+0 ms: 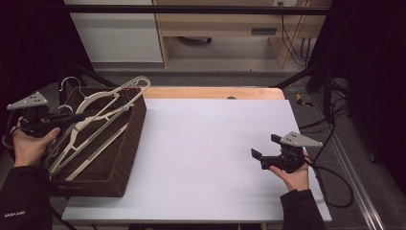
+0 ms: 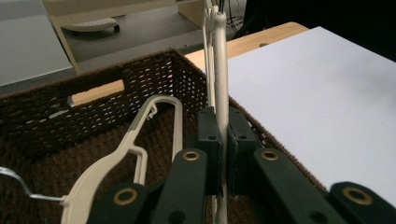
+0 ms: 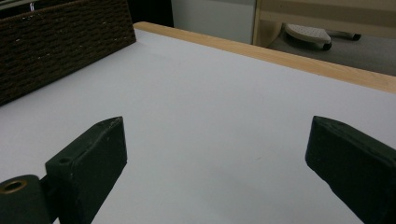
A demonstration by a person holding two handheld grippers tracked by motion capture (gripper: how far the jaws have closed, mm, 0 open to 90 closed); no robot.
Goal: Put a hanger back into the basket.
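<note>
- Left hand-held gripper [image 1: 72,116] sits at the far left, its jaws pressed together and pointing right.
- Right hand-held gripper [image 1: 265,149] sits near right, its jaws spread wide and pointing left.

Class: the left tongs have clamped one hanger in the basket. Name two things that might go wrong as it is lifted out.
1. The hanger is pinched on a thin bar by the left tongs, so it may swivel or slip.
2. Other hangers lie crossed beside it in the basket; a hook may snag and drag one along.

White table [image 1: 210,158]; wooden shelving [image 1: 215,24], perhaps a desk.
</note>
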